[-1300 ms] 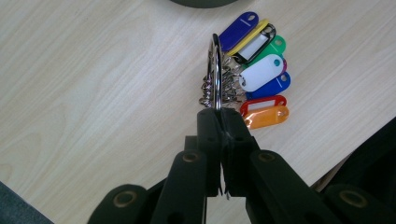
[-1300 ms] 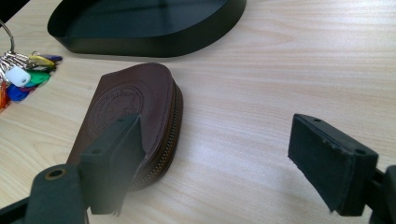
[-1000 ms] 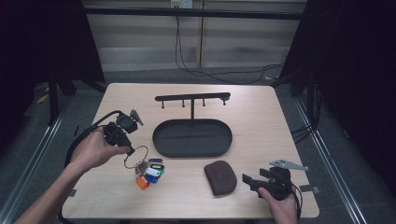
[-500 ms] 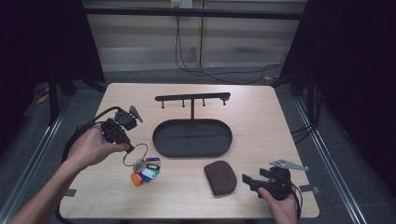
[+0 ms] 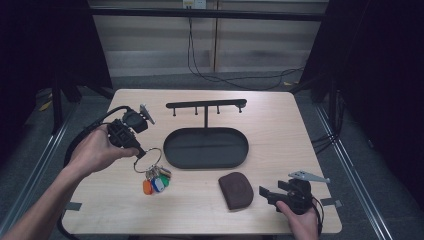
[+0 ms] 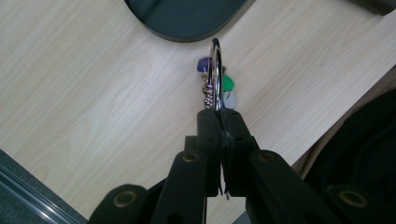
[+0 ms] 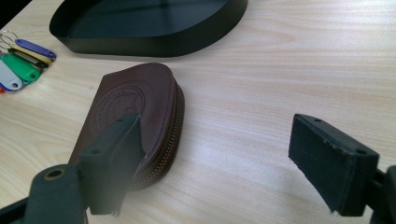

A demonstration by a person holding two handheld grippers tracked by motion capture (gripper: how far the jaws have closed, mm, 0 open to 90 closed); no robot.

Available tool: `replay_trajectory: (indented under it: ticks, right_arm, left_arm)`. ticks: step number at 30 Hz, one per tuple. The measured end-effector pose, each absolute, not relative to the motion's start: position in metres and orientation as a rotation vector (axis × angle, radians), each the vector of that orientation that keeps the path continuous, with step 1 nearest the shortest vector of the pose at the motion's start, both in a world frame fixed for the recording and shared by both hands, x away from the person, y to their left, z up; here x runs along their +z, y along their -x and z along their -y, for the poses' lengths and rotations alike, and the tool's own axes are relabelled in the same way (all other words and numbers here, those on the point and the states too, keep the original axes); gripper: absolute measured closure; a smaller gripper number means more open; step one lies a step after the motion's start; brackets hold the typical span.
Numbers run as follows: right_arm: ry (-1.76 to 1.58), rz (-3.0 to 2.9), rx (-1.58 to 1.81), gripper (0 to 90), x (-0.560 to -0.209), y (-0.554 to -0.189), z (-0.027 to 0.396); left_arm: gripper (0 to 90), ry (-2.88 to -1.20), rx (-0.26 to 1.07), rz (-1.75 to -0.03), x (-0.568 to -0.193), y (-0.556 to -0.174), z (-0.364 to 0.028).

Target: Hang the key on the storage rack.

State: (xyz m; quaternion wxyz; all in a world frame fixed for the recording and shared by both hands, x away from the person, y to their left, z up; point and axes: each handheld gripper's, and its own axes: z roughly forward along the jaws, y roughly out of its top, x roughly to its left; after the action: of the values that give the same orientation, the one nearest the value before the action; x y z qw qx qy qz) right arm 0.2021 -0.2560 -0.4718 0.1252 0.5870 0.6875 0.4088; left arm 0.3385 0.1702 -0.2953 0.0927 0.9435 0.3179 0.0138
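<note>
My left gripper [image 5: 140, 152] is shut on a large silver key ring [image 5: 148, 160] at the table's left. From the ring hang several coloured key tags [image 5: 156, 183]; I cannot tell whether their ends touch the wood. In the left gripper view the ring [image 6: 215, 70] stands edge-on, clamped between the closed jaws of the left gripper [image 6: 222, 115], and the tags [image 6: 227, 85] hang beyond it. My right gripper [image 5: 268, 193] rests open near the front right edge. Its left jaw is just in front of a brown zipped pouch [image 7: 135, 107], not touching it.
A black oval tray [image 5: 172, 152] lies mid-table, with a black T-shaped hook rack [image 5: 206, 105] rising from its far side. The pouch [image 5: 236, 190] lies in front of the tray. Dark floor and cables surround the table.
My left hand has risen a little, lifting the key ring so it stands higher above its tags. The right gripper has stayed in place.
</note>
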Motion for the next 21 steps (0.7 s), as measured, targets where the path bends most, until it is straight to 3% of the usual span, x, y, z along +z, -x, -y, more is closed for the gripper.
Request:
replay_trajectory:
  ticks: [21]
  right_arm:
    - [-1.71,-2.007,1.205,17.6,-0.472,-0.202,0.256]
  left_arm:
    - [87.9,-2.805,0.036,-0.963,-0.266,-0.35,-0.161]
